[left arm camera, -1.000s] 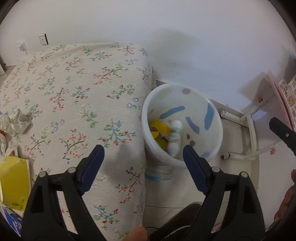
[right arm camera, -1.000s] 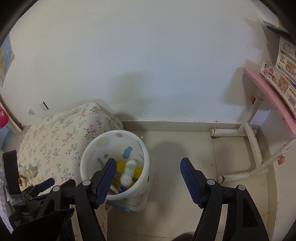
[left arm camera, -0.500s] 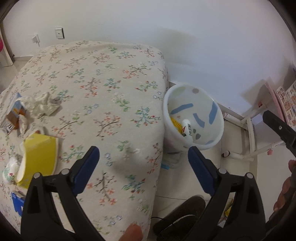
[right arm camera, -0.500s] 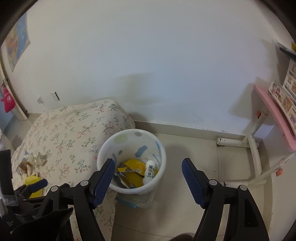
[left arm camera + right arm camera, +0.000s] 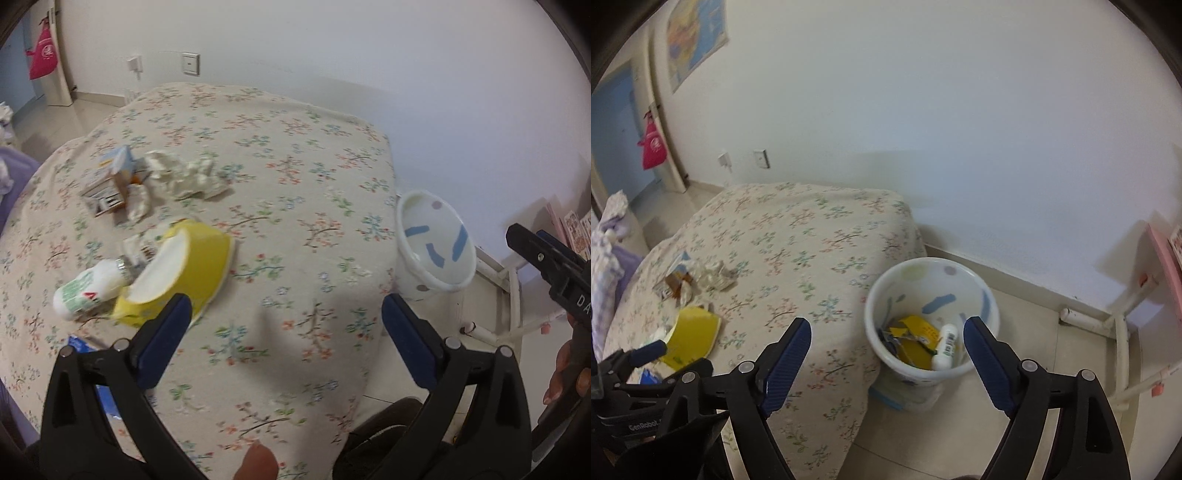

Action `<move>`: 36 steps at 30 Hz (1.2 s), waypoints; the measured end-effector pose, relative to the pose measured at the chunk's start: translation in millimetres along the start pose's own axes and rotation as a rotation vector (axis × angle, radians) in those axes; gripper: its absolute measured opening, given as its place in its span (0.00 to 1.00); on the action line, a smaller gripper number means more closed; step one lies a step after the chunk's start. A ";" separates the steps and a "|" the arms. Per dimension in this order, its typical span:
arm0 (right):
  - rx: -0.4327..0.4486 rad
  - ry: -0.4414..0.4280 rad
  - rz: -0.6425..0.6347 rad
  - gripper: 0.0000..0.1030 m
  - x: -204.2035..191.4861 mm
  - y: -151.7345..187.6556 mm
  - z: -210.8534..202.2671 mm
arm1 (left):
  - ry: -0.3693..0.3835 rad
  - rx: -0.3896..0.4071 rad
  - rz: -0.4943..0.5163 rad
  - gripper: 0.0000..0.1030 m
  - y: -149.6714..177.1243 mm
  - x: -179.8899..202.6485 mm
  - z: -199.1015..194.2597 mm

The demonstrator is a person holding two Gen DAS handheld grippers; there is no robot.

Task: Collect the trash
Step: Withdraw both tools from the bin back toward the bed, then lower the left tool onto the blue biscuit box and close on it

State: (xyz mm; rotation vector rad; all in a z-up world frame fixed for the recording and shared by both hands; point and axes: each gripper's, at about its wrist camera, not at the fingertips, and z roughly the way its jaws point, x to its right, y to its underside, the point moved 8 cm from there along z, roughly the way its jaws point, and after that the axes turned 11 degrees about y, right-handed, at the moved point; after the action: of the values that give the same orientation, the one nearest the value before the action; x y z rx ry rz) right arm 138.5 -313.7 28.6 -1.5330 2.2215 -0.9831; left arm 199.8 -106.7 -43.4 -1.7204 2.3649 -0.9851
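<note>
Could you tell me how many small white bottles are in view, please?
2: one bottle on the bed lies beside the yellow bowl; one bottle in the bin leans inside the white bin. Others may be hidden.

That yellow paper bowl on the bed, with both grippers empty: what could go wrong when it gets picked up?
The yellow bowl lies tipped on its side against a small white bottle, so the open left hand-held gripper might knock the bottle away. Its thin wall may crumple or slip when squeezed. The white bin stands off the bed's edge, so a loose carry could drop it on the floor.
</note>
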 end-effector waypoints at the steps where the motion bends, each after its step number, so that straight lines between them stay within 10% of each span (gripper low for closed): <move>1: 0.002 -0.004 -0.016 0.84 -6.2 0.2 -0.7 | -0.011 0.006 -0.010 0.99 1.2 -6.4 -3.1; 14: 0.035 -0.137 -0.182 0.87 -101.6 4.2 -6.5 | -0.150 0.058 -0.231 0.99 30.6 -93.0 -34.2; 22: 0.002 -0.165 -0.280 0.87 -156.8 15.5 1.1 | -0.364 0.046 -0.462 0.99 70.1 -162.2 -41.2; 36: -0.060 -0.150 -0.302 0.87 -184.4 21.7 30.7 | -0.352 0.034 -0.733 0.99 90.6 -201.7 -11.6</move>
State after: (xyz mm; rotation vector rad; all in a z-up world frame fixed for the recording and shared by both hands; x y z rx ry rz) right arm 214.9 -154.5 -36.6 -1.9426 1.9718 -0.8513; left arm 195.5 90.3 -144.4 -2.5514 1.5050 -0.6695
